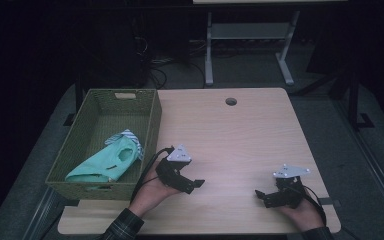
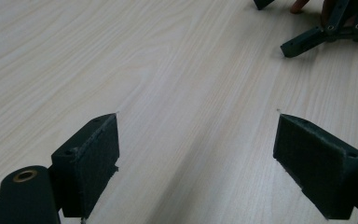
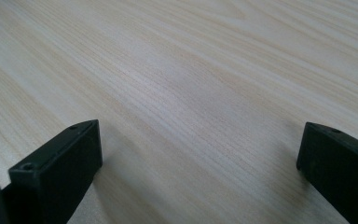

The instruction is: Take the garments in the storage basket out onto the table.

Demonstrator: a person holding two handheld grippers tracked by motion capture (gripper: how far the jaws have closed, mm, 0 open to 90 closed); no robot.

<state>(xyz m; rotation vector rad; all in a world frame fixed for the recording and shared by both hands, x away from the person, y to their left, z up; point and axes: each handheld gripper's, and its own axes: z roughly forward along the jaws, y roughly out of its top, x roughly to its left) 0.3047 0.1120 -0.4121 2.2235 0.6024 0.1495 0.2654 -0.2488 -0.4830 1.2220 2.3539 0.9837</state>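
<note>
My left gripper (image 1: 196, 183) rests low over the wooden table (image 1: 230, 135) near its front, pointing right, open, with bare wood between its pads (image 2: 93, 163). My right gripper (image 1: 260, 196) sits at the front right, pointing left toward the other one, also open, with nothing between its pads (image 3: 65, 168). In the left gripper view the right gripper's black jaw tips (image 2: 307, 39) show at the top right. A green woven basket (image 1: 95, 107) stands on the table's left side. In it lies a mint-green cloth (image 1: 107, 162) with a striped piece at its top.
A round cable hole (image 1: 231, 101) sits near the table's far edge. Beyond the table are a grey floor, cables and the legs of another desk (image 1: 209, 55). A plaid sleeve (image 1: 122, 227) comes in at the bottom left.
</note>
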